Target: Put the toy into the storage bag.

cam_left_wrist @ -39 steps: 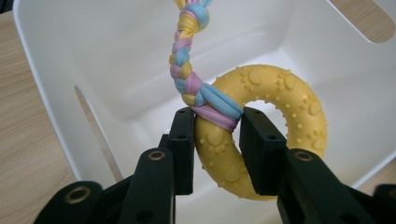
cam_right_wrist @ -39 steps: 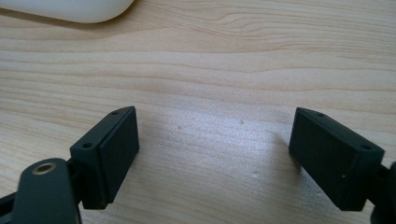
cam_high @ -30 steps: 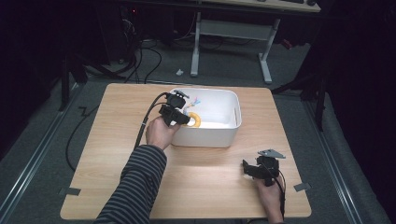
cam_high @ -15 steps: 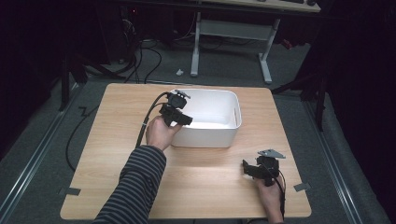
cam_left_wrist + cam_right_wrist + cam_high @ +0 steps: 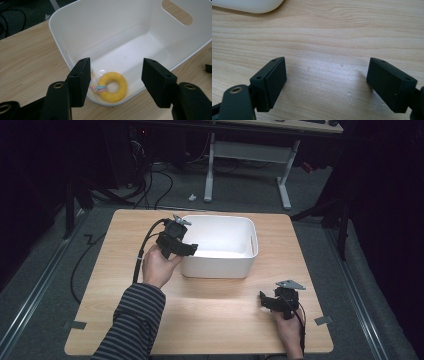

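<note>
High view puts the left gripper point(image 5: 190, 249) just above the near left rim of the white bin point(image 5: 220, 268), while the right gripper point(image 5: 270, 301) rests low over the wooden table point(image 5: 210, 315) near its front right corner, well apart from the bin. In the left gripper view the 2 black jaws stand apart with nothing between the pads; they have just been opening, and the yellow ring toy point(image 5: 112, 86) with its pastel braided cord point(image 5: 94, 86) lies loose on the bin floor, tucked into the near corner and touching or almost touching the wall. The right gripper's jaws are spread wide over bare wood, holding nothing.

The drop looks done, so the risks lie in the pull-away. The left jaws hang close to the bin rim, and a careless sweep back could clip that rim and shove or tip the light bin, which sits unsupported on a smooth tabletop. The trailing cable point(image 5: 142, 252) runs along the bin's left side and could snag the edge if the hand swings wide. The cord lies under the left pad's line; dipping again might catch it and drag the toy up the wall. The right gripper is too far off to steady anything quickly.
</note>
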